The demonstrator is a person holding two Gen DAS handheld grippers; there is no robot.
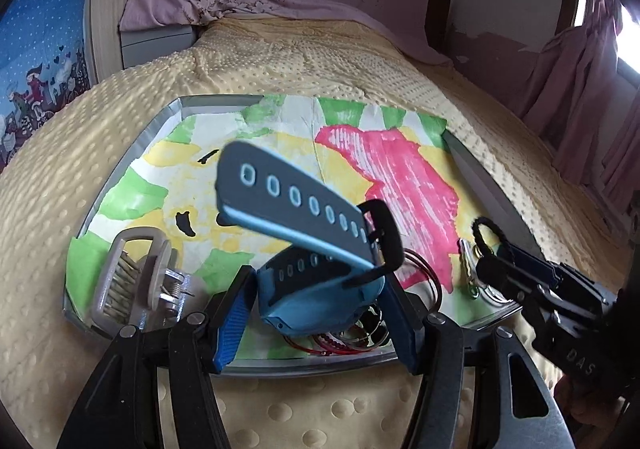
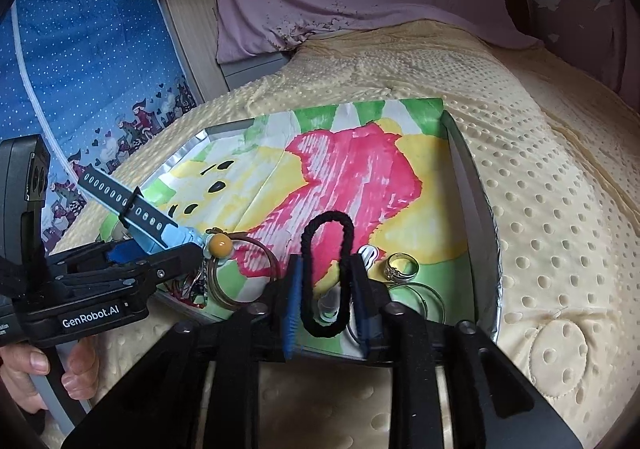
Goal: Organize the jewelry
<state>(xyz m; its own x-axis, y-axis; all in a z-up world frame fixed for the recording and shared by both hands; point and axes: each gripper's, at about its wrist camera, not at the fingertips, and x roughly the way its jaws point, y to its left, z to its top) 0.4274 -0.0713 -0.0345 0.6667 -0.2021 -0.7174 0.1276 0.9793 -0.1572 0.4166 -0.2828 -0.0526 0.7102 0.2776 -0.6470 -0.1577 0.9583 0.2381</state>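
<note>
Watch point(image 1: 320, 289) gripped by left tongs point(image 1: 316, 313), strap angled up-left; right tongs point(image 2: 326, 301) loosely straddle hair tie point(image 2: 326, 273).

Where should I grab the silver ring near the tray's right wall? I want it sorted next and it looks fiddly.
Take the ring across its band, from above. It lies nearly flat on the paper with its hole facing up, so one finger can drop inside and one outside. Come from the near side: the tray wall crowds its right, and thin wire hoops lie just in front.

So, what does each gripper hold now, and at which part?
The left gripper holds the blue watch by its case, strap sticking up. The black hair tie stands between the right gripper fingers; whether they grip it cannot be told.
</note>
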